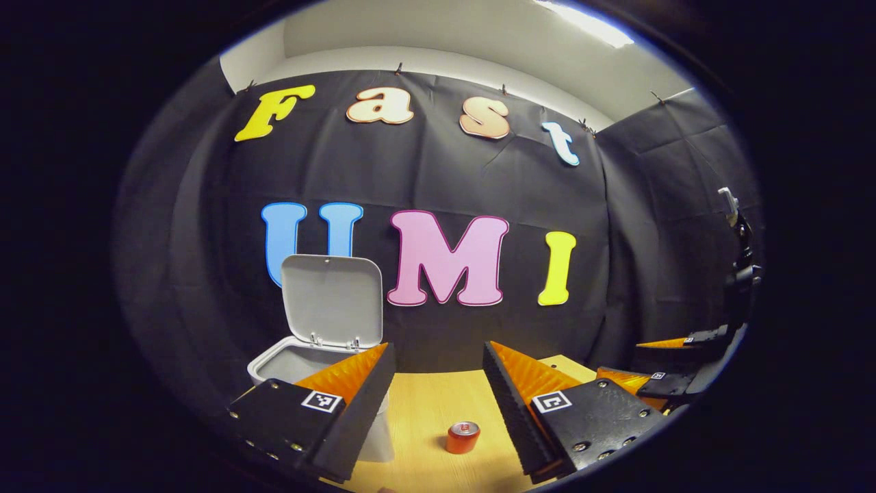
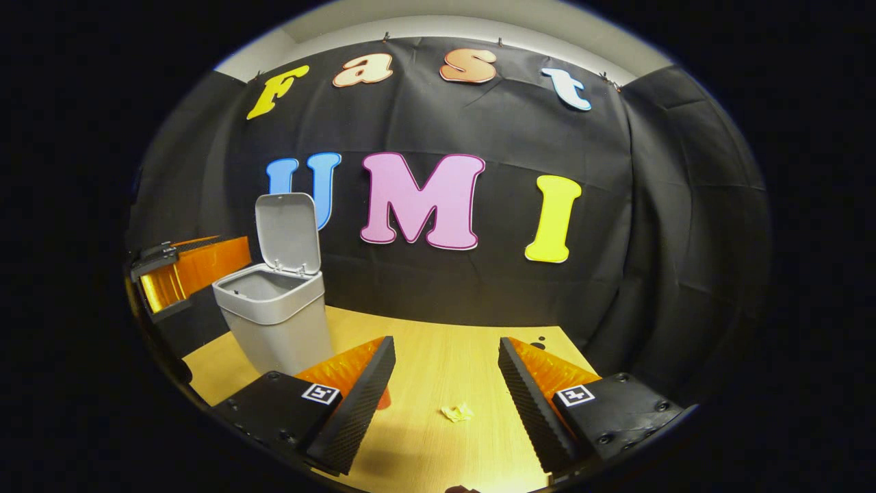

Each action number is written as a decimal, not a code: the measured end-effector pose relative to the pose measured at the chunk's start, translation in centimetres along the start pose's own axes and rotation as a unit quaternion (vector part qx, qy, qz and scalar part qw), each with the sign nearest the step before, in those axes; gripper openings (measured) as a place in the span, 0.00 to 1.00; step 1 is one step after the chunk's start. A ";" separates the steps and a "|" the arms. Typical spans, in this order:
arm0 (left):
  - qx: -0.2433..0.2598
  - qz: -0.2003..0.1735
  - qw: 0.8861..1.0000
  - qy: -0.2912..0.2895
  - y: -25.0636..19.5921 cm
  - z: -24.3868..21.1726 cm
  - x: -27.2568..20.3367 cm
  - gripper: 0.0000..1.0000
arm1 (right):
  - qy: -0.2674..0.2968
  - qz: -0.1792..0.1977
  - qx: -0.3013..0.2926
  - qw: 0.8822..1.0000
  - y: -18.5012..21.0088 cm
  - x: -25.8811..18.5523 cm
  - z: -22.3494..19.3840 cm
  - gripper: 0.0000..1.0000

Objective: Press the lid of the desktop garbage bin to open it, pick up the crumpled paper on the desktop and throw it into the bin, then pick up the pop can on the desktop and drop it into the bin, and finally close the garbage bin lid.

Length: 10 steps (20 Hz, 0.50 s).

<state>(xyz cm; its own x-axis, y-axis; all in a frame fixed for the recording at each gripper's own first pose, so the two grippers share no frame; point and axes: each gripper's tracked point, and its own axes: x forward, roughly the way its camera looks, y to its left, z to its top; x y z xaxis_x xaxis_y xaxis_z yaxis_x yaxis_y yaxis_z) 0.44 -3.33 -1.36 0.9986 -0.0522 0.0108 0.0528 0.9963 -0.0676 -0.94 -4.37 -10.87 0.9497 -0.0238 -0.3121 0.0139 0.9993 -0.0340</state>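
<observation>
Left gripper view: we see wooden table (image 1: 438, 404), black cloth wall (image 1: 445, 178) behind. Our left gripper (image 1: 438, 390) spread open, empty. Can (image 1: 463, 437) ahead between fingers; bin (image 1: 321, 363), lid (image 1: 333, 300) up, behind left finger. Right gripper (image 1: 674, 363) far right.

Right gripper view: our right gripper (image 2: 445, 383) open, empty. Paper (image 2: 457, 411) on table between fingers; bin (image 2: 274, 315) front-left, left gripper (image 2: 188, 270) beyond it.

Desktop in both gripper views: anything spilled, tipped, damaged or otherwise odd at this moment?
Nothing stands out. The garbage bin stands upright with its lid raised. The pop can stands upright on the wooden desktop, and the crumpled paper lies apart from the bin. Left gripper and right gripper are open, empty.
</observation>
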 end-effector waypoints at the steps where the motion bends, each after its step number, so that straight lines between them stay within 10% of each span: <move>1: 0.000 0.002 1.000 -0.001 -0.1 0.0 0.0 0.86 | 0.004 -0.002 0.000 1.000 -0.3 0.4 -0.5 0.98; 10: 0.010 -0.001 0.999 0.031 -1.5 -2.1 -0.8 0.95 | 0.116 0.028 -0.034 0.992 -1.3 7.0 -7.5 0.98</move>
<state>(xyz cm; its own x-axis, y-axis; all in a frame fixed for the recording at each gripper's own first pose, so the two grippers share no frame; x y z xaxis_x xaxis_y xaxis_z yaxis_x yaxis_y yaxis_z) -0.40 -4.95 -3.37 0.9971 -0.0567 -0.0500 0.0543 0.9973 -0.0485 3.30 -6.05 -20.17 0.8513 0.0170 -0.5244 -0.0650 0.9952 -0.0733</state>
